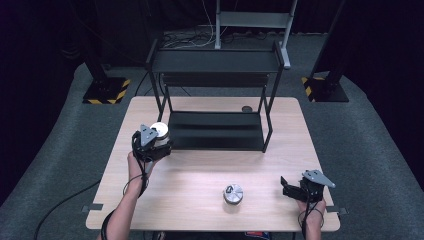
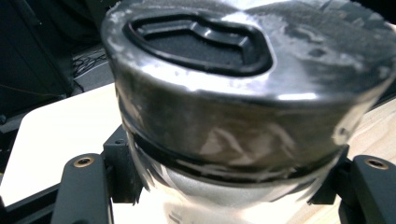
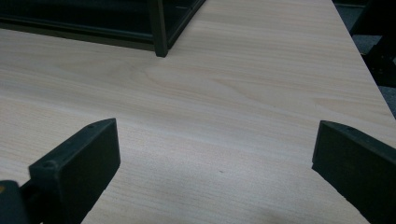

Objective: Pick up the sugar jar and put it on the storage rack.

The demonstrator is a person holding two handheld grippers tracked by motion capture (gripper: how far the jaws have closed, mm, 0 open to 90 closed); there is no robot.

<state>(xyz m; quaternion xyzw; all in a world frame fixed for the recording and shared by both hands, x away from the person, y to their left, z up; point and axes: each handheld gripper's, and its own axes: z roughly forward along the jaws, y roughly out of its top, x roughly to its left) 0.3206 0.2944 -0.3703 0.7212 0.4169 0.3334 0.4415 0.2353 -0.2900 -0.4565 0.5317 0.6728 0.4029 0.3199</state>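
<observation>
At table's left, beside black rack (image 1: 216,131): left gripper (image 1: 150,142) jaws clamped on metal tin (image 1: 160,131), probably bound for rack. Second tin (image 1: 233,193) waits mid-table; right gripper (image 1: 295,189) jaws apart, empty.

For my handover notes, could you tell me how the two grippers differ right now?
The left gripper is shut on a silver can beside the black shelf rack; the right gripper is open and empty. The left sits at the table's left side, the right near its front right corner. Both are black and hand-held.
</observation>
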